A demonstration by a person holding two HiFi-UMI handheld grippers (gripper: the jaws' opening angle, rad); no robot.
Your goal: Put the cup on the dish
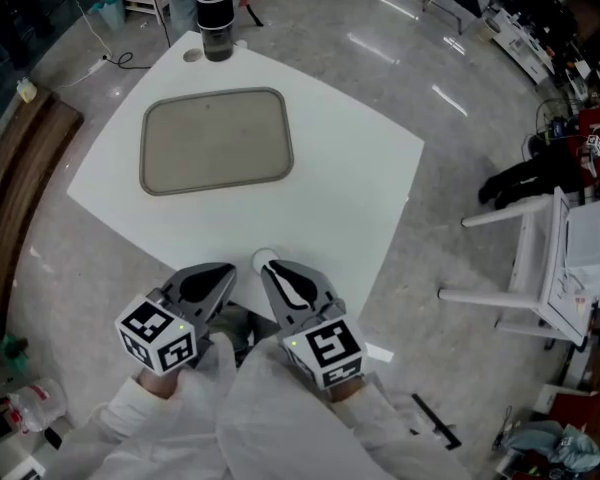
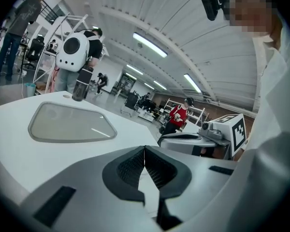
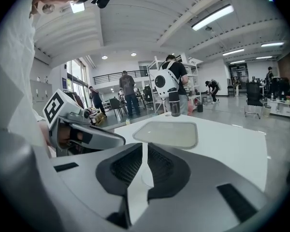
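You keep your left gripper and right gripper closed and empty at the table's near edge, probably because the cup stands out of reach beyond the dish.

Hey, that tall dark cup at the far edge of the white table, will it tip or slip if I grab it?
The tall dark cylindrical cup looks narrow for its height, so a high push would probably tip it. Its smooth-looking wall may be slippery. It stands near the far edge of the white table, so a nudge could send it off.
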